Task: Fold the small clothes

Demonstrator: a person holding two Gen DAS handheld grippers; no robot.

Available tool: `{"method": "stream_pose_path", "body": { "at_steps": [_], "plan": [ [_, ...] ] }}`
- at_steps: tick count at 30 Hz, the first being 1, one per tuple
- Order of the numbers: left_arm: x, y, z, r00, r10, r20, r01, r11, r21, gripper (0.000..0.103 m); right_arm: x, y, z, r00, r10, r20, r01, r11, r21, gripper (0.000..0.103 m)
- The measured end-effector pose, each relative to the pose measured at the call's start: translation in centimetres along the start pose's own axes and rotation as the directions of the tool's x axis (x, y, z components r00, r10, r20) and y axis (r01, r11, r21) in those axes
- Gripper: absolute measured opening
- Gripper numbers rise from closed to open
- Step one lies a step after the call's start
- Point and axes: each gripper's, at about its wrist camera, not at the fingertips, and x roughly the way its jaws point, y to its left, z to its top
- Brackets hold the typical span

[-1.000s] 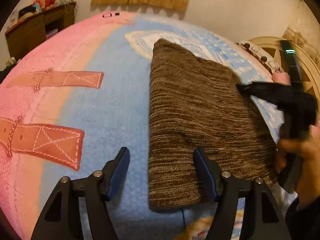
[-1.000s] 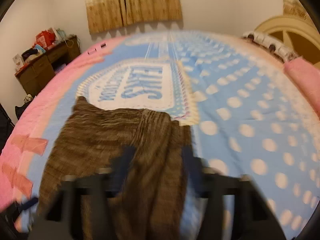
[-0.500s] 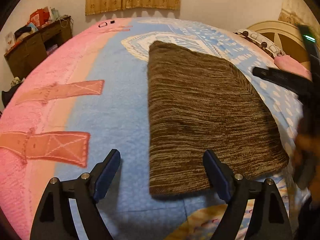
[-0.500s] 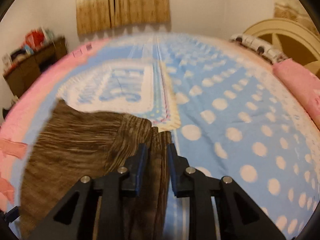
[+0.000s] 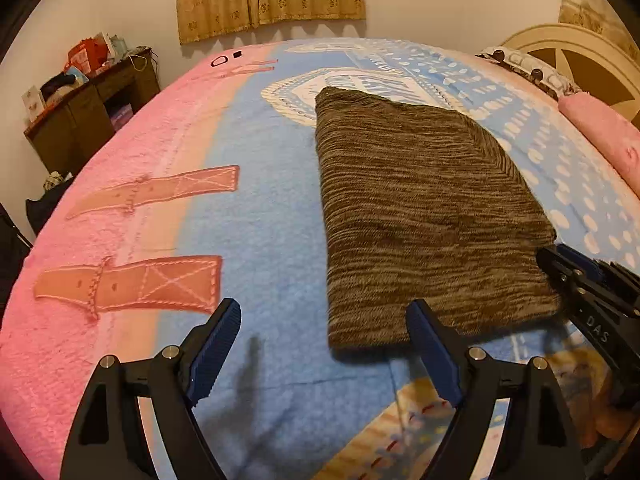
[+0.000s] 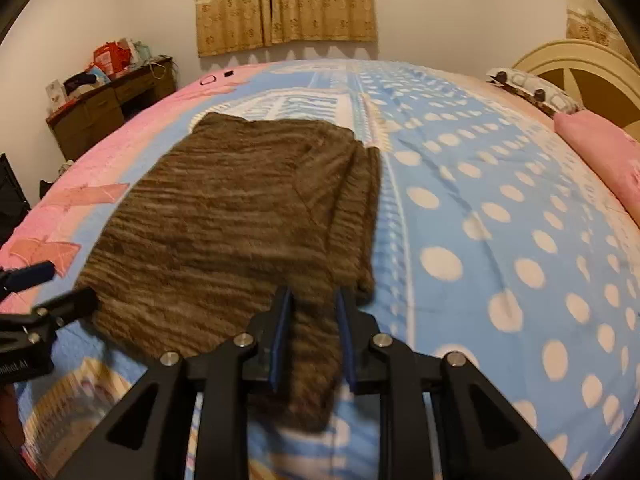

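Open blanket lies left of the brown sweater and dotted blanket to its right; my other gripper crowds the sweater's near right corner.

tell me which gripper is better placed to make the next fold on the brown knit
Probably the right gripper: its narrow jaws already straddle the near right edge of the brown knit. The left gripper is wide open over bare blanket, beside the knit's near left corner.

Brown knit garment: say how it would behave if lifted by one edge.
The brown knit garment would probably droop, since it lies limp in soft folds. It looks light. Its fuzzy knit likely clings to the fleece blanket rather than sliding.
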Motion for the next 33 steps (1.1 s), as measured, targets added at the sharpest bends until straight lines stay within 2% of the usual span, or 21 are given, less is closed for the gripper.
{"method": "stream_pose_path", "body": {
  "at_steps": [3,6,10,12,14,17,20,28,33],
  "plan": [
    [-0.3,0.3,-0.9,1.000,-0.006,-0.004,0.006,1.000,0.010,0.085,-0.2,-1.0,-0.7,1.000,0.020,-0.018,-0.019,0.998,0.066,0.031],
    [-0.3,0.5,-2.1,0.999,-0.022,-0.026,0.023,0.999,0.026,0.085,-1.4,-1.8,-1.5,0.998,0.052,-0.025,-0.048,0.989,0.138,0.041],
    [-1.0,1.0,-2.2,0.995,-0.099,-0.024,0.099,0.995,0.021,0.085,-3.7,-2.3,-2.6,0.995,0.100,0.013,-0.100,0.975,0.196,0.043],
    [-1.6,1.2,-1.4,0.993,-0.121,-0.008,0.121,0.993,0.001,0.085,-4.9,-2.2,-2.7,0.994,0.105,0.043,-0.111,0.973,0.203,0.051],
    [-2.3,1.4,-0.6,0.993,-0.115,0.019,0.116,0.993,-0.026,0.085,-6.4,-2.1,-2.3,0.991,0.095,0.093,-0.112,0.972,0.205,0.066],
    [-3.5,1.6,-0.1,0.994,-0.085,0.070,0.089,0.995,-0.054,0.085,-8.2,-1.7,-1.4,0.984,0.070,0.164,-0.103,0.975,0.198,0.081],
    [-4.1,1.5,-0.3,0.995,-0.048,0.086,0.052,0.998,-0.046,0.085,-9.8,-0.9,-1.0,0.974,0.052,0.220,-0.094,0.978,0.184,0.091],
    [-4.9,2.6,-0.8,0.995,-0.049,0.091,0.055,0.996,-0.068,0.085,-11.2,1.2,-1.3,0.965,0.065,0.255,-0.108,0.981,0.159,0.093],
    [-5.3,3.5,-0.6,0.990,-0.093,0.110,0.104,0.990,-0.098,0.085,-11.8,2.2,-1.3,0.963,0.066,0.262,-0.101,0.987,0.122,0.093]
  ]
}}
